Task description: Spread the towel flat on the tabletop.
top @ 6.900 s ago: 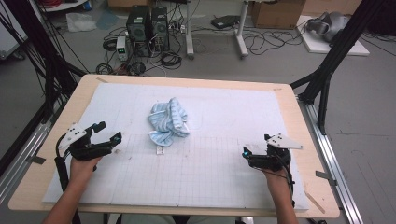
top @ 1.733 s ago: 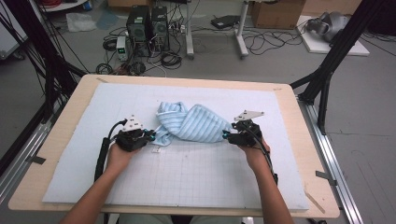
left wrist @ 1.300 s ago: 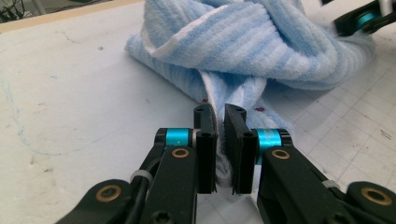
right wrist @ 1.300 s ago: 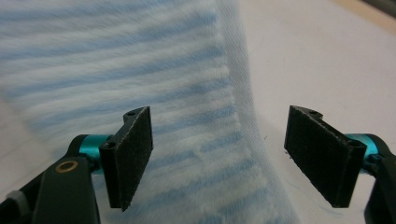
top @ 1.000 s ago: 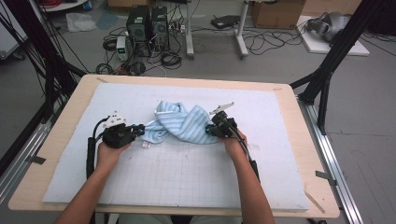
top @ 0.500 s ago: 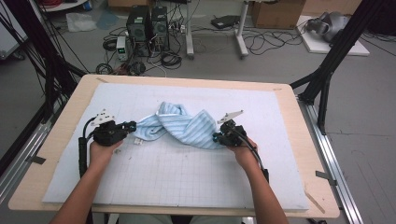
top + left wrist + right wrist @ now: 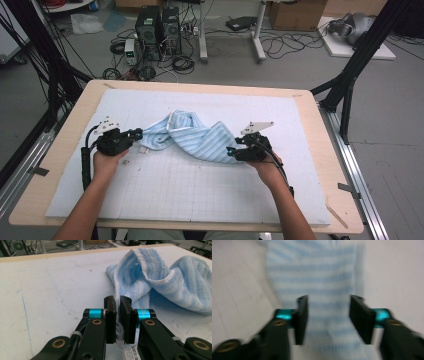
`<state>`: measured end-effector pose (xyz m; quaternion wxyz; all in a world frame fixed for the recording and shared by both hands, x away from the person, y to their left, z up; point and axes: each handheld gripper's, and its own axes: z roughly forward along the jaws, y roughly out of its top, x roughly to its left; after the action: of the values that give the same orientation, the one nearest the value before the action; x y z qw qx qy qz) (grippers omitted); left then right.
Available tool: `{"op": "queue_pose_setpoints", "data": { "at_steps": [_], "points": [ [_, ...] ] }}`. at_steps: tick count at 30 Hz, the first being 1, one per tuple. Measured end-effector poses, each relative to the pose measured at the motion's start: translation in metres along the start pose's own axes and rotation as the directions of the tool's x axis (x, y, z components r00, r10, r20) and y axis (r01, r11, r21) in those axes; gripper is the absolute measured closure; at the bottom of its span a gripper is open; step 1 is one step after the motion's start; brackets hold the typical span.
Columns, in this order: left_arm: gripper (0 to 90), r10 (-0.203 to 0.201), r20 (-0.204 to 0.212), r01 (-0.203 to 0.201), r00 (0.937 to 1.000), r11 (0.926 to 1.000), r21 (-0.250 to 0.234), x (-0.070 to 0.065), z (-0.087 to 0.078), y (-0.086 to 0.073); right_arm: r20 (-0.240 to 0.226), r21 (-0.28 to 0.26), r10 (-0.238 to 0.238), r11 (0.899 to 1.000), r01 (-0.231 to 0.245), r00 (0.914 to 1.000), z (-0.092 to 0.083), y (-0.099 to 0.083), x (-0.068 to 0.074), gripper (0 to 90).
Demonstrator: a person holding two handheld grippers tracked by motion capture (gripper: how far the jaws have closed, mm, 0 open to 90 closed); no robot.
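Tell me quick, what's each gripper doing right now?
Left gripper: shut on the towel edge.
Right gripper: open, jaws have just been opening, towel lies between them unpinched.

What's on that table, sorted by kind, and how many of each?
Blue striped towel: 1
White gridded mat: 1
Hand-held grippers: 2, left gripper and right gripper
Total: 4
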<state>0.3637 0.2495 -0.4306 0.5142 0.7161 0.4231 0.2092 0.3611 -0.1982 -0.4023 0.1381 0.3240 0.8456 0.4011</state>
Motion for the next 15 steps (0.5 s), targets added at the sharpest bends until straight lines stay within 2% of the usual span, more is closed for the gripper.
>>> {"op": "queue_pose_setpoints", "data": {
  "at_steps": [2,4,8,9,11,14,15],
  "points": [
    [83.1,0.002,-0.001,-0.002,1.0000,1.0000,0.000,0.000,0.000,0.000,-0.025,-0.057,-0.002,0.998,0.000,0.9997,0.005,0.012,0.005,35.8],
    [83.1,-0.001,0.003,0.001,1.0000,1.0000,0.001,0.000,0.000,0.000,-0.041,-0.074,-0.026,0.997,0.022,0.9988,0.015,0.023,0.011,32.3],
    [83.1,-0.002,0.007,0.002,1.0000,1.0000,0.002,0.000,0.000,0.000,-0.072,-0.039,-0.085,0.996,0.082,0.9937,0.049,0.039,0.024,27.5],
    [83.1,-0.003,0.010,0.003,0.9999,1.0000,0.003,0.000,0.000,0.000,-0.094,-0.037,-0.100,0.995,0.097,0.9905,0.058,0.042,0.027,27.0],
    [83.1,-0.003,0.010,0.003,0.9999,1.0000,0.001,0.000,0.000,0.000,-0.165,-0.042,-0.100,0.995,0.094,0.9812,0.074,0.045,0.033,26.8],
    [83.1,-0.005,0.013,0.005,0.9999,1.0000,-0.001,0.000,0.000,-0.001,-0.171,0.015,-0.151,0.988,0.156,0.9737,0.096,0.046,0.043,29.1],
    [83.1,-0.004,0.014,0.004,0.9999,1.0000,0.000,0.000,0.000,-0.001,-0.174,0.040,-0.165,0.984,0.175,0.9707,0.103,0.046,0.044,33.7]
  ]
}}
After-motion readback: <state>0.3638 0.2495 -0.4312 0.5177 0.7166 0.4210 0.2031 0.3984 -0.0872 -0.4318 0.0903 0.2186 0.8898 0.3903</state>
